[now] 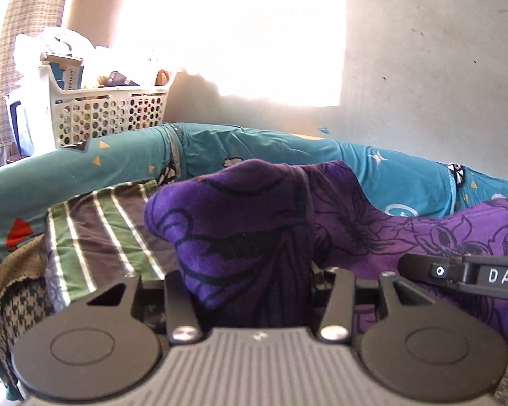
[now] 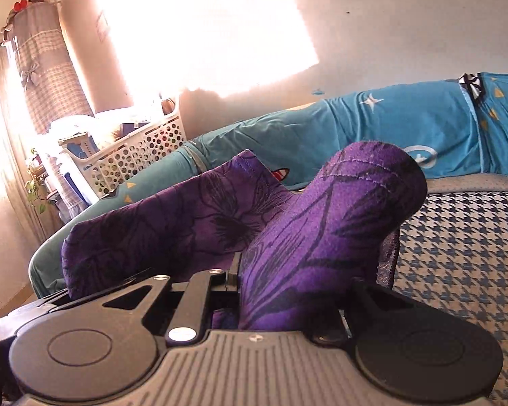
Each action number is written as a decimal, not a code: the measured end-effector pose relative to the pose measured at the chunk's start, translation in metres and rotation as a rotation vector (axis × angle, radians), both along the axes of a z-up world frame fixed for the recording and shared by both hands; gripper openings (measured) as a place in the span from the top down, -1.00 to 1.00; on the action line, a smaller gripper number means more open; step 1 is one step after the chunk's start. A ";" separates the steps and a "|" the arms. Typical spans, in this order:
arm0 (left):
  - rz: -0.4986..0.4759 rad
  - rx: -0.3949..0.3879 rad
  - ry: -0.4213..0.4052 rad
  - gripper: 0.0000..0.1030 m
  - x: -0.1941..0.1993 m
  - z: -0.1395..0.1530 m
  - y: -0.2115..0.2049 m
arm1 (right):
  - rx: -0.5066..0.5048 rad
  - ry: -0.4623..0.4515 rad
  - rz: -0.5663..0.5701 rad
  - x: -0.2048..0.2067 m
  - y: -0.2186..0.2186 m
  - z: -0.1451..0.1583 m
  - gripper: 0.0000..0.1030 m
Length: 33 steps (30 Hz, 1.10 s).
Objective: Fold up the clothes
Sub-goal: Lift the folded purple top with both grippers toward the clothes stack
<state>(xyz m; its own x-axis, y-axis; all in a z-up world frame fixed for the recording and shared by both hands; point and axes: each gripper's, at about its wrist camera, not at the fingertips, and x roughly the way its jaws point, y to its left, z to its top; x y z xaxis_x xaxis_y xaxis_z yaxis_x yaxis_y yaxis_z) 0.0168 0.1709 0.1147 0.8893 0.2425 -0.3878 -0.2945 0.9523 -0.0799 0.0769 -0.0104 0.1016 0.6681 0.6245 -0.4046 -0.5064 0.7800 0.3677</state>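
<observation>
Over houndstooth bed cover [image 2: 457,237], both hand-held grippers tilted down, clamping purple garment [image 1: 240,223]

Both the left gripper [image 1: 254,291] and right gripper [image 2: 284,291] are built of black linkage arms, silver screws, round black discs and ribbed grey housing.

Pale wall [image 1: 423,67] with a blown-out patch of sunlight [image 2: 199,34], checked curtain [image 2: 47,77] at left, white perforated basket [image 1: 111,111] beside it, teal bolster [image 2: 406,135] along the wall – houndstooth bed cover [image 2: 457,237] below.
</observation>
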 end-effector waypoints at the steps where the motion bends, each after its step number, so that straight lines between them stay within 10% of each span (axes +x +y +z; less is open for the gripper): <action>1: 0.016 0.009 -0.006 0.16 0.000 0.005 0.009 | 0.014 0.003 0.009 0.004 0.007 0.000 0.65; 20: 0.254 0.143 -0.031 0.16 0.026 0.072 0.149 | 0.167 -0.003 0.154 0.050 0.159 0.017 0.65; 33: 0.253 0.213 0.054 0.13 0.073 0.037 0.193 | 0.190 0.056 0.135 0.078 0.211 -0.014 0.65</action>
<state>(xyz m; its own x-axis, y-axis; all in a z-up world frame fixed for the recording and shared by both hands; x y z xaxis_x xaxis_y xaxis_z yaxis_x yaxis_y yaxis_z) 0.0902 0.3643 0.1513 0.7704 0.5333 -0.3494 -0.5219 0.8423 0.1349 0.1549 0.2004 0.0873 0.5533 0.7752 -0.3049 -0.5763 0.6205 0.5319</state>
